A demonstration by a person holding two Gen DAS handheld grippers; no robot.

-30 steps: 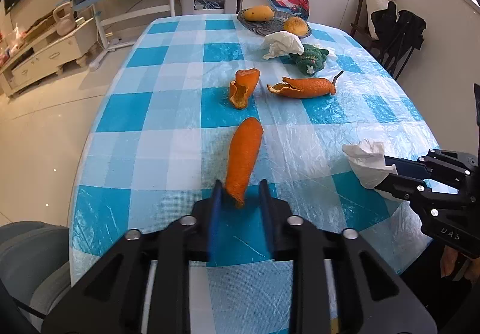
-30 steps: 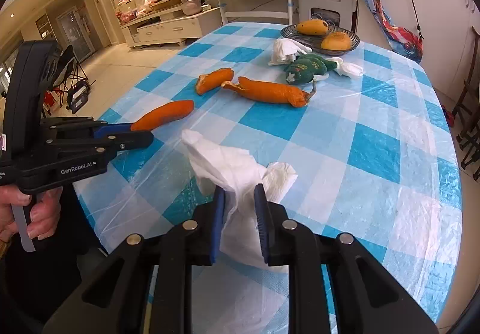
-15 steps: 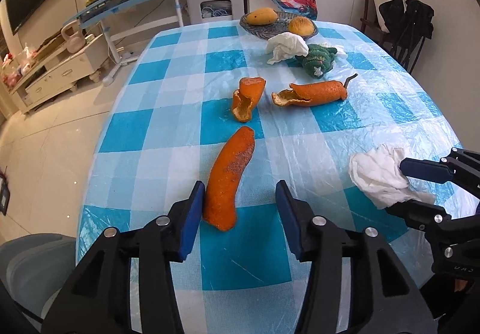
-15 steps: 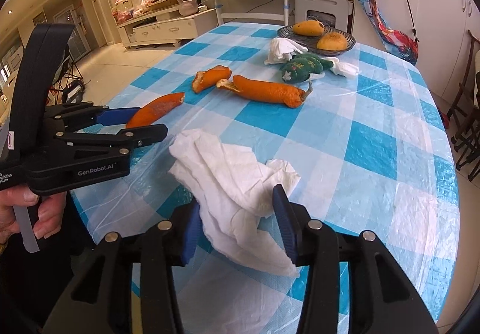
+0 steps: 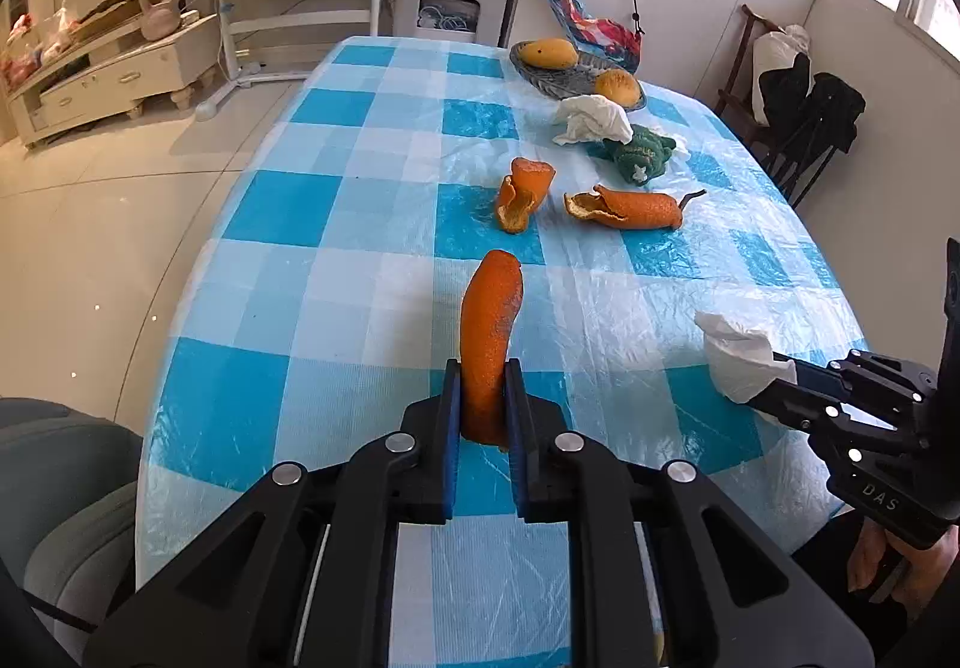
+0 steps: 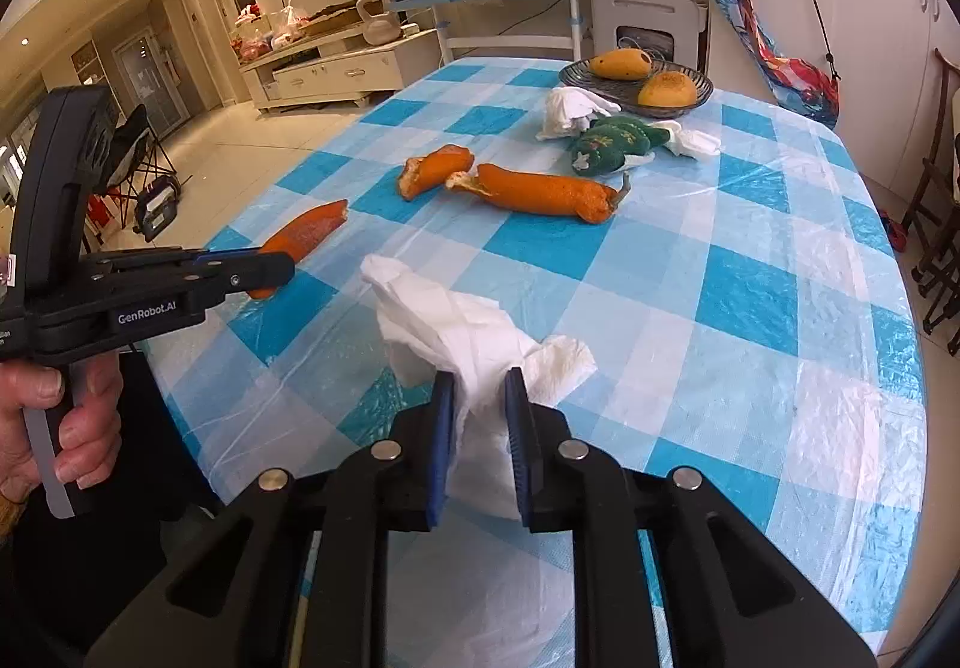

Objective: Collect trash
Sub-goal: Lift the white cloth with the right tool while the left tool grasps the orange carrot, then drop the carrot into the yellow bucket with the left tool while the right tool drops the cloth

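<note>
Both tools have closed again: left tool (image 5: 483, 398) clamps peel (image 5: 489, 338), right tool (image 6: 480, 410) tissue (image 6: 456, 332).

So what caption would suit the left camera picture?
Left hand-held gripper clamps an orange peel over the checked table; right hand-held gripper holds a tissue.

On the table (image 5: 372, 224) we see, nearest us, a long peel (image 5: 489, 332) between the fingers of the left gripper (image 5: 483, 404), and to its right a tissue (image 6: 456, 332) in the right gripper (image 6: 477, 410). Beyond lie two more peels (image 5: 523, 194) (image 5: 630, 209) side by side, then a soft toy (image 5: 639, 158) beside a crumpled tissue (image 5: 591, 119), with a fruit bowl (image 5: 552, 80) behind them.
</note>
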